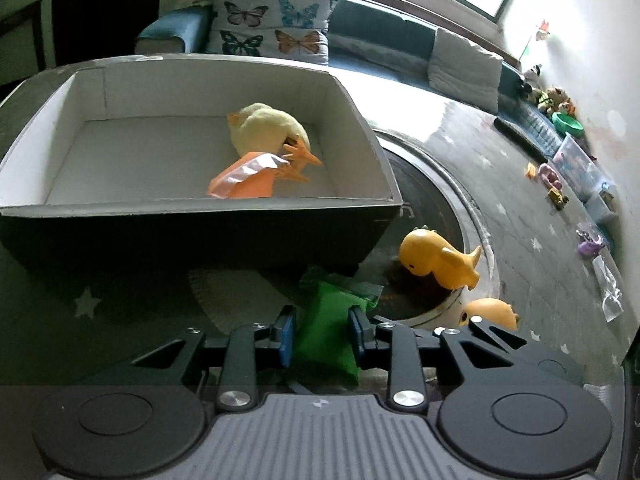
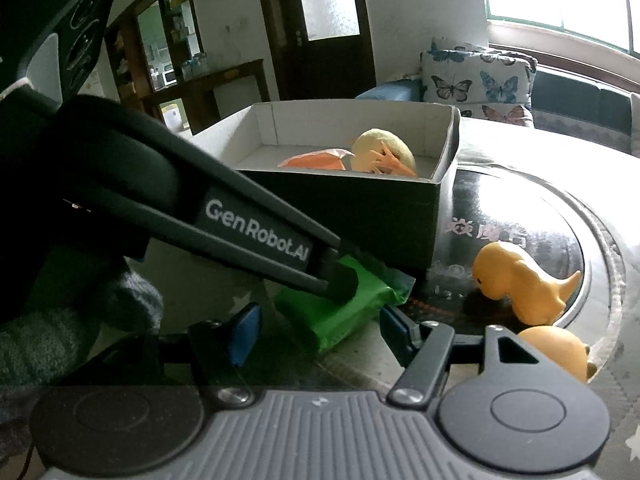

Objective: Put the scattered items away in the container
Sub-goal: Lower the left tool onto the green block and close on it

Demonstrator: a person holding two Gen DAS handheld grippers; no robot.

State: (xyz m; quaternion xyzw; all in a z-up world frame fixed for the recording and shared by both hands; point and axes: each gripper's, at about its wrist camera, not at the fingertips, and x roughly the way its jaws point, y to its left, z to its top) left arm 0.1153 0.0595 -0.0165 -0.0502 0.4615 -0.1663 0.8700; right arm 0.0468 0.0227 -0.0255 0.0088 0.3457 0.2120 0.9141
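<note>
My left gripper [image 1: 322,328] is shut on a green packet [image 1: 340,292] just in front of the dark box [image 1: 200,232]. From the right wrist view the left gripper [image 2: 342,282] comes in from the left and pinches the green packet [image 2: 344,316], which seems to rest on the table. My right gripper [image 2: 318,328] stands open right behind the packet, nothing between its blue pads [image 2: 244,332]. The box [image 2: 360,208] holds a yellow plush duck [image 1: 268,128] and an orange packet [image 1: 244,180]. A yellow dinosaur toy [image 1: 440,258] and an orange round toy [image 1: 490,312] lie to the right.
The table has a dark round glass centre [image 2: 520,220]. A sofa with a butterfly cushion [image 1: 272,20] stands behind. Small toys and clear bins [image 1: 576,164] lie along the floor by the wall. A grey knit sleeve [image 2: 60,328] shows at lower left of the right wrist view.
</note>
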